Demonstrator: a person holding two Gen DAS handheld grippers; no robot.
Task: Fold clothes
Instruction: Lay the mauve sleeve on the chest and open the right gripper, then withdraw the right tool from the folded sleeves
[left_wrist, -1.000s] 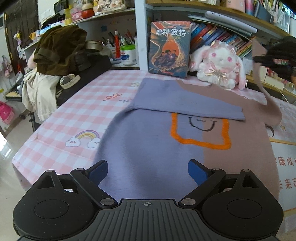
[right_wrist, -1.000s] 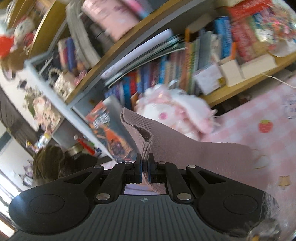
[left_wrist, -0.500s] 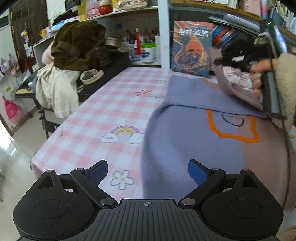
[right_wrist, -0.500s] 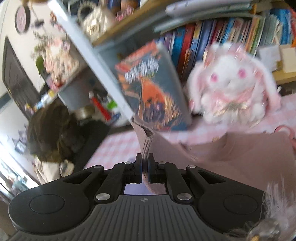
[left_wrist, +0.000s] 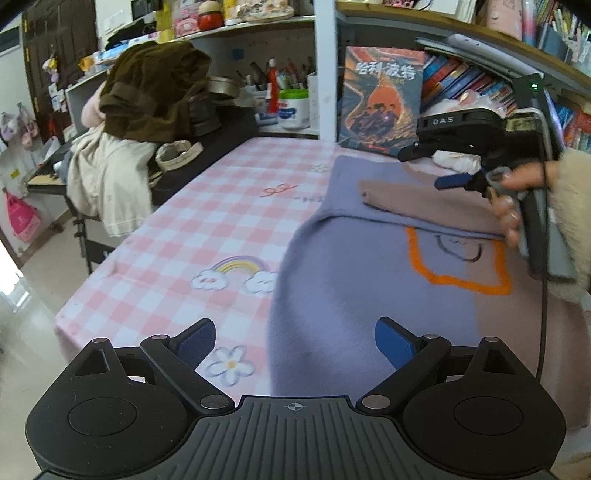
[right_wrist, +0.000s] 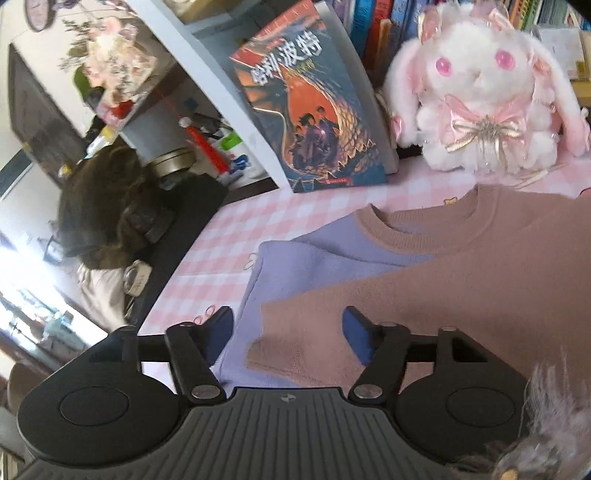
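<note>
A sweater (left_wrist: 351, 295), half lavender and half mauve with an orange outline on the chest, lies flat on the pink checked tablecloth (left_wrist: 207, 229). Its lavender sleeve (right_wrist: 291, 266) is folded across the chest. The mauve sleeve (left_wrist: 424, 203) (right_wrist: 369, 306) lies over it. My right gripper (right_wrist: 288, 332) is open, its cuff end resting loose between the blue pads (right_wrist: 356, 336). In the left wrist view the right gripper (left_wrist: 424, 170) hovers just above that sleeve, held by a hand (left_wrist: 517, 192). My left gripper (left_wrist: 295, 341) is open and holds nothing, over the sweater's hem near the table's front edge.
A book (left_wrist: 382, 98) (right_wrist: 314, 99) and a white plush bunny (right_wrist: 480, 92) stand against the bookshelf behind the sweater. A heap of brown and cream clothes (left_wrist: 147, 92) sits on a side desk at the left. The table's left edge (left_wrist: 85, 295) drops to the floor.
The right gripper carried the mauve sleeve leftward and down across the chest, then opened and let it go. The left gripper stayed open and shifted left.
</note>
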